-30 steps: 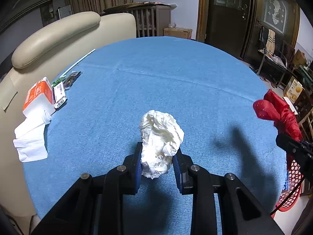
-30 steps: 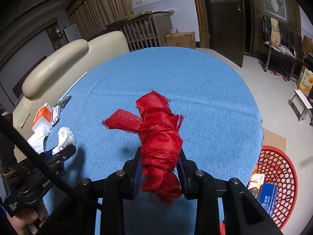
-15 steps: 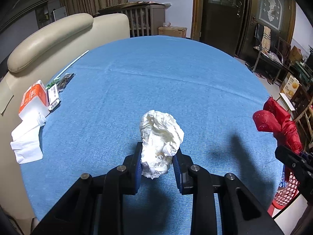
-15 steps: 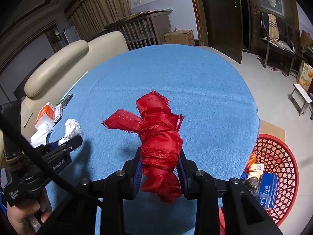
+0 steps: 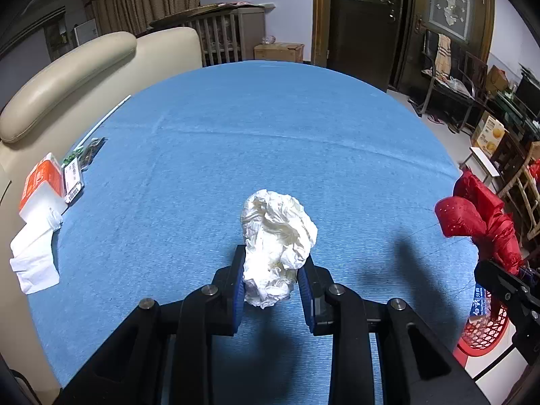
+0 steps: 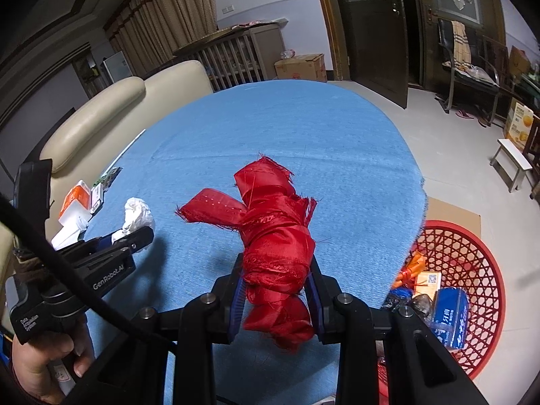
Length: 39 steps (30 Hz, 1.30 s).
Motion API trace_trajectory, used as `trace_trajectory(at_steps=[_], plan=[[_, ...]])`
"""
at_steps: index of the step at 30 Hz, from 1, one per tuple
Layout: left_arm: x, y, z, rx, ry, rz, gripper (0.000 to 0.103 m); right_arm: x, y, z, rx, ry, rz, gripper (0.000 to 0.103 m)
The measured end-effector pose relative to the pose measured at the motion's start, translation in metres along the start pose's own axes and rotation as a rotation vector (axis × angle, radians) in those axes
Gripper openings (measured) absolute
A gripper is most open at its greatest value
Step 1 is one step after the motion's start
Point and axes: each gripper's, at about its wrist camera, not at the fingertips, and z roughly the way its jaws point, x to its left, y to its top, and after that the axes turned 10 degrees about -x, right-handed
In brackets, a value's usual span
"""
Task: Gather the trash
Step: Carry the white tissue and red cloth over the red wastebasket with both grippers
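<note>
I have a crumpled white tissue wad (image 5: 278, 246) pinched in my left gripper (image 5: 271, 290), its blue-padded fingers (image 5: 239, 290) clamped on the wad's lower half so that the upper part bulges out above them, held up over the blue cloth of the worktop (image 5: 270, 135). In my right gripper (image 6: 276, 298) I hold a bundle of red fabric (image 6: 275, 249), the fingers (image 6: 237, 298) pressed against both sides of it; a frayed flap sticks out to the left and a tail hangs below the grip. From the right wrist view I see the left gripper off to the left with the white wad at its tip, and a hand (image 6: 44, 368) wrapped around its handle at the lower left edge. Past the worktop's right edge, down on the floor, sits a red lattice basket (image 6: 472, 253) with a blue packet (image 6: 450, 317) and other wrappers lying in it. At the worktop's far left edge lie an orange-and-white tissue pack (image 5: 42, 185), a loose white tissue sheet (image 5: 33, 260) hanging over the edge, and a small barcoded packet (image 5: 73, 177) just beside the pack. A cream padded sofa (image 5: 67, 74) stands behind that edge.
</note>
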Motion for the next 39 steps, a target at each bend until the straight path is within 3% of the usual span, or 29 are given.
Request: trace_trajectory(at_steps=[7,14,30,39], plan=[[-0.009,0.001,-0.002,-0.003,-0.02,0.021,0.029,-0.02,-0.01,-0.006,0.01,-0.029,0.027,0.034],[-0.03,-0.001,-0.006,-0.003,-0.069,0.063,0.029,-0.064,-0.023,-0.022,0.008,-0.114,0.11,0.034],[-0.129,0.006,-0.027,-0.021,-0.255,0.204,0.029,-0.18,-0.047,-0.075,-0.034,-0.34,0.293,0.034],[-0.153,0.01,-0.027,-0.015,-0.28,0.242,0.029,-0.197,-0.056,-0.074,-0.011,-0.352,0.327,0.034]])
